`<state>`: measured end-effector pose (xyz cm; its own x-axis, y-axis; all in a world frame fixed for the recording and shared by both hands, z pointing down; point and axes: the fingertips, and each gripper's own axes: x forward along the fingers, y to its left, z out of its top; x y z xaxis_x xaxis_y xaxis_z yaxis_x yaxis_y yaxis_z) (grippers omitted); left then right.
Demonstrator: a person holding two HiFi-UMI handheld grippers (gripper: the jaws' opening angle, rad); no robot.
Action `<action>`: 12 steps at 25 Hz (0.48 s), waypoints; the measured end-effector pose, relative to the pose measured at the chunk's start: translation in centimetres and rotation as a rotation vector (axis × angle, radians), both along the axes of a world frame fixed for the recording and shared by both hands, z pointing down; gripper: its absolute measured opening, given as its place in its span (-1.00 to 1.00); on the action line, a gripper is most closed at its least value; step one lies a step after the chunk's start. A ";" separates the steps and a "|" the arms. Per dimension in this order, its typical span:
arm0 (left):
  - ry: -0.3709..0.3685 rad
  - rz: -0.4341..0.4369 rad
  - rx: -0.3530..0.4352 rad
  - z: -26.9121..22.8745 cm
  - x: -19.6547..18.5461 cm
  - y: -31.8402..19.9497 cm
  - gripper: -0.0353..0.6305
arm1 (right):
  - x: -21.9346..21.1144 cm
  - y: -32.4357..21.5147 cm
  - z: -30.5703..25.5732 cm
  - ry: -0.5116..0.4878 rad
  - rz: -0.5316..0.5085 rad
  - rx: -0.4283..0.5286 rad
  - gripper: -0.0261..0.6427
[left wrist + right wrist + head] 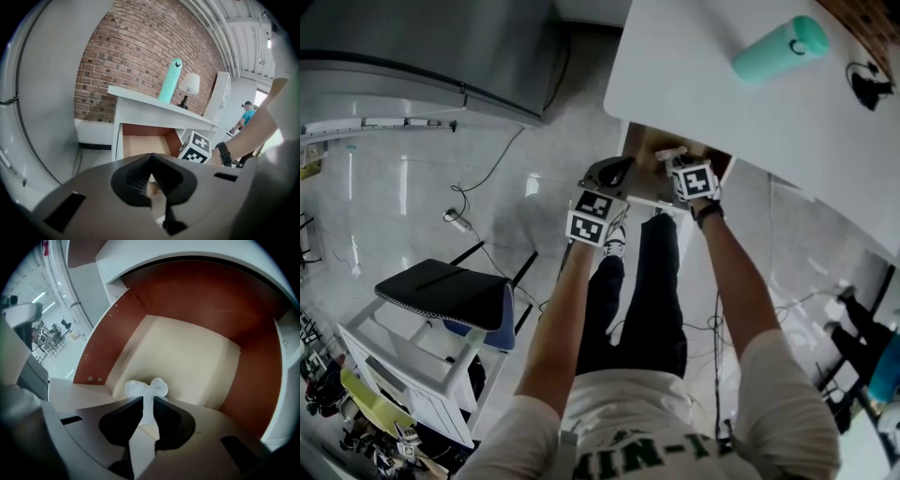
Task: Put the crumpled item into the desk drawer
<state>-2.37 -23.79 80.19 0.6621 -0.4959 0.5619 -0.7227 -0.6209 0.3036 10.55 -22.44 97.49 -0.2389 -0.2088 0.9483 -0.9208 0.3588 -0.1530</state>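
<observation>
White crumpled item (146, 389) sits pinched between the right gripper's (147, 404) jaws, bulging at their twelve o'clock above the open drawer (197, 352) floor. Left gripper (151, 180), at eight o'clock from the right one, is closed and empty.

The head view is dim and grey, yet the glossy floor (394, 187) throws back long pale streaks from ceiling lights, and the white desk top (703, 94) stands out brightest. In the left gripper view, daylight floods in at the right edge and washes it out, while the brick wall (136, 51) is evenly lit and sharp. Both gripper views bulge like a fisheye, with straight lines bowed, corners black, and whatever sits nearest the lens soft. In the right gripper view the drawer (187, 357) is warmly lit on its floor and shadowed along its back, and the crumpled item (145, 389) glares almost white.
</observation>
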 end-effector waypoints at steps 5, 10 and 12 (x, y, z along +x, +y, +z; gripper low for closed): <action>0.005 -0.021 -0.003 -1.3 -0.2 -0.5 -0.90 | 0.2 0.1 -1.3 -0.020 -0.001 0.019 -0.47; -0.006 -0.021 -0.008 -2.4 -0.1 -0.5 -0.90 | 0.6 -0.2 -4.8 -0.065 0.058 0.097 -0.46; -0.004 -0.028 -0.006 -3.1 -0.2 -0.6 -0.90 | 0.5 0.0 -6.2 -0.081 0.049 0.117 -0.46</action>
